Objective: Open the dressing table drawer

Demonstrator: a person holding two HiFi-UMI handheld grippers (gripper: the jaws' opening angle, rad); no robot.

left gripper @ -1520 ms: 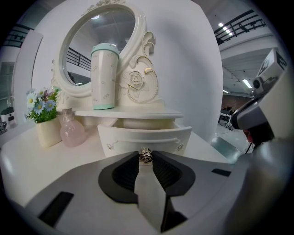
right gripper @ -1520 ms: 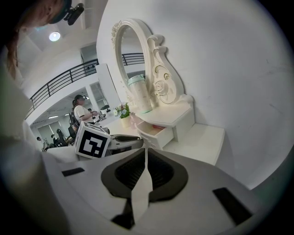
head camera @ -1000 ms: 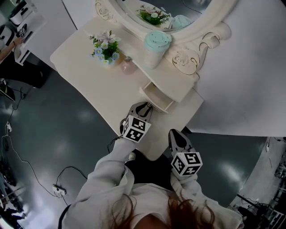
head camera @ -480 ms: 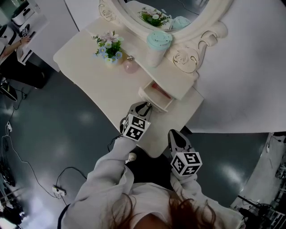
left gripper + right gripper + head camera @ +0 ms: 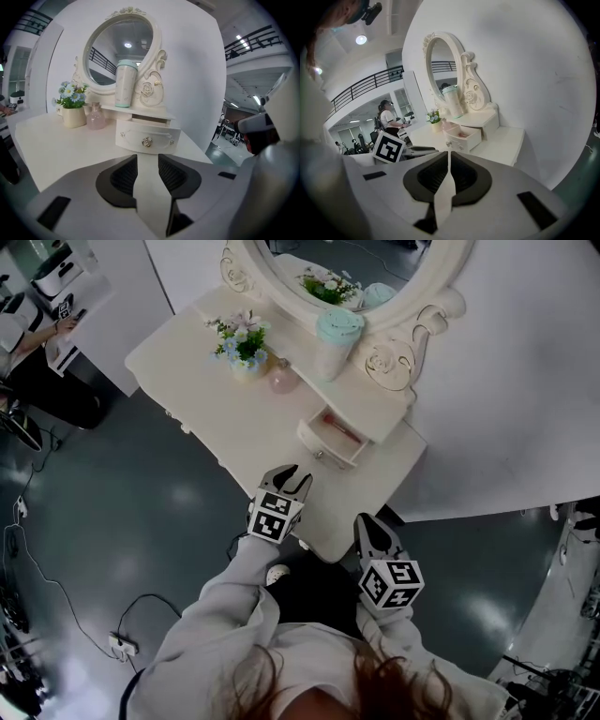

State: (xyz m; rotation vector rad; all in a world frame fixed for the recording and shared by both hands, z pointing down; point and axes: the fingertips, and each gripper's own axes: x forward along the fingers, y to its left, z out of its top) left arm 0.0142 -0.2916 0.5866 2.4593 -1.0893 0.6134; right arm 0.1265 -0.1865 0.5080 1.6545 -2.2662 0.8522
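Dressing table (image 5: 192, 371) in cream, with an oval mirror (image 5: 380, 251) at its far edge. The drawer (image 5: 335, 437) sits under the small raised shelf (image 5: 380, 407) on the right part of the top. It is pulled out toward the near edge, far enough to show a pinkish lining and some small thing inside that is too small to name. Judged from that, the opening itself looks done or nearly so. Left gripper (image 5: 289, 479) is over the near edge of the table, in line with the drawer front but clear of it. Its jaws have just been opening and now stand well apart with nothing between them, only bare table top showing through the gap. In the left gripper view the rosette knob (image 5: 147, 141) lies dead ahead and apart from the pads, which reads as a release after the pull rather than a fresh approach. Right gripper (image 5: 367, 519) is near the person, off the right near corner of the table. Its jaws are closed to a thin slit on nothing, so it seems parked out of the way, since one knob needs one hand. A flower pot (image 5: 244, 345) and a pink bottle (image 5: 284, 379) stand left of the drawer. A mint tumbler (image 5: 337, 334) stands on the shelf above it, out of the drawer's path. Risk from here is slight: pulled further, the drawer could come off its runners.
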